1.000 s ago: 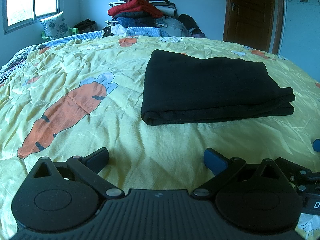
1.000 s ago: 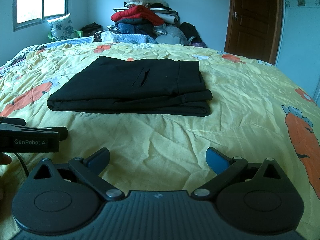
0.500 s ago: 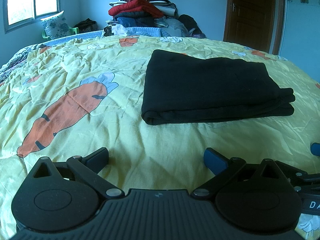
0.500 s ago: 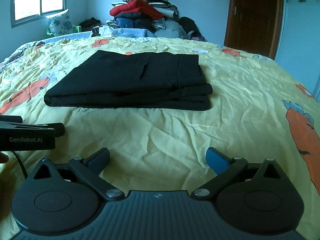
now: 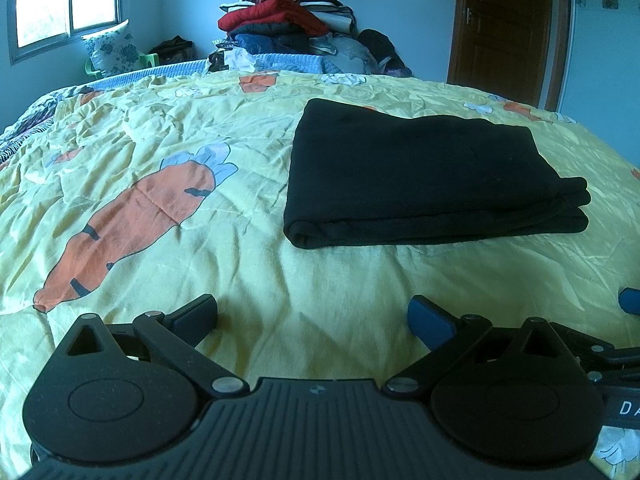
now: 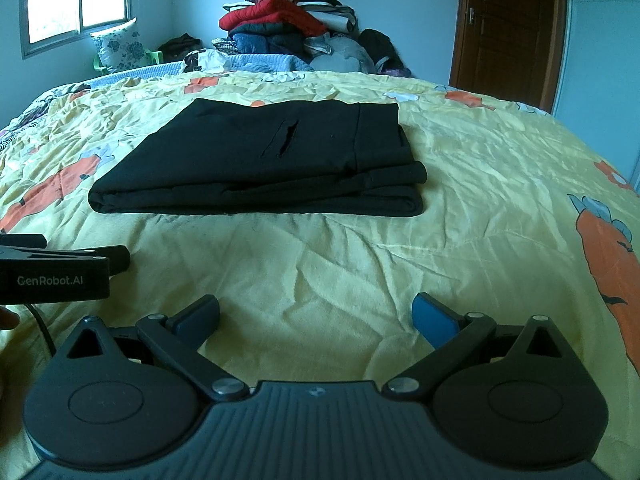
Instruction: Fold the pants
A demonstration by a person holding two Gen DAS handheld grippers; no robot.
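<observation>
Left wrist view: the left tool (image 5: 313, 314) hangs wide open and empty short of the folded black cloth pants (image 5: 424, 172) on the yellow carrot-print bedspread (image 5: 160, 208). Right wrist view: the right tool (image 6: 316, 314), equally spread and empty, faces the pants' stacked edge; the fold looks finished, so best leave it untouched.

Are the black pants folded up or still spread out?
Folded. The pants lie as a neat rectangle on the bed, with stacked layers showing along the near edge.
</observation>
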